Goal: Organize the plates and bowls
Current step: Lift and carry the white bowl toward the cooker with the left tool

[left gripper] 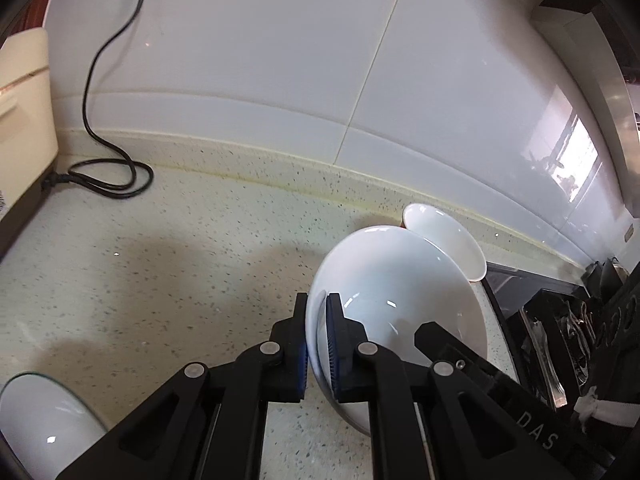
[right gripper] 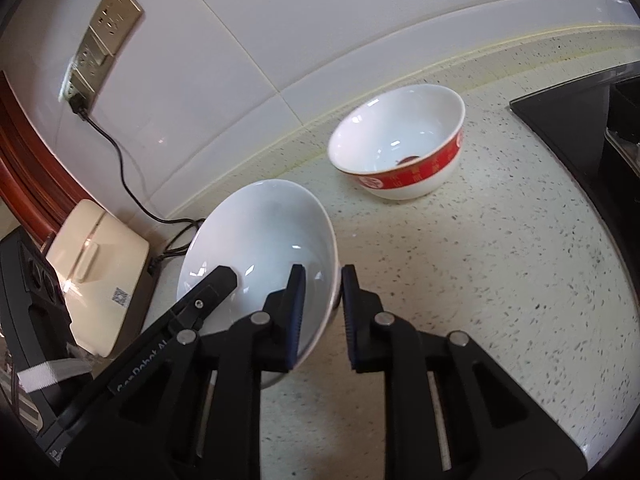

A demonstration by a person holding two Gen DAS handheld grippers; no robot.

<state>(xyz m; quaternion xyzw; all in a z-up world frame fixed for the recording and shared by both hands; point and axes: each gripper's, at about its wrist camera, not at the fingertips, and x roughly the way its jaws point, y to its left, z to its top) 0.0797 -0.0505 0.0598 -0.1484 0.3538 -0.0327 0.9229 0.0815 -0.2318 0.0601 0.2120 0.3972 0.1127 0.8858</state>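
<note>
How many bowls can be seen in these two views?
3. A white bowl is held by the left gripper; a red-banded bowl sits on the counter near the wall; a third bowl, cut off, lies at the left view's lower edge. Others may be hidden.
</note>
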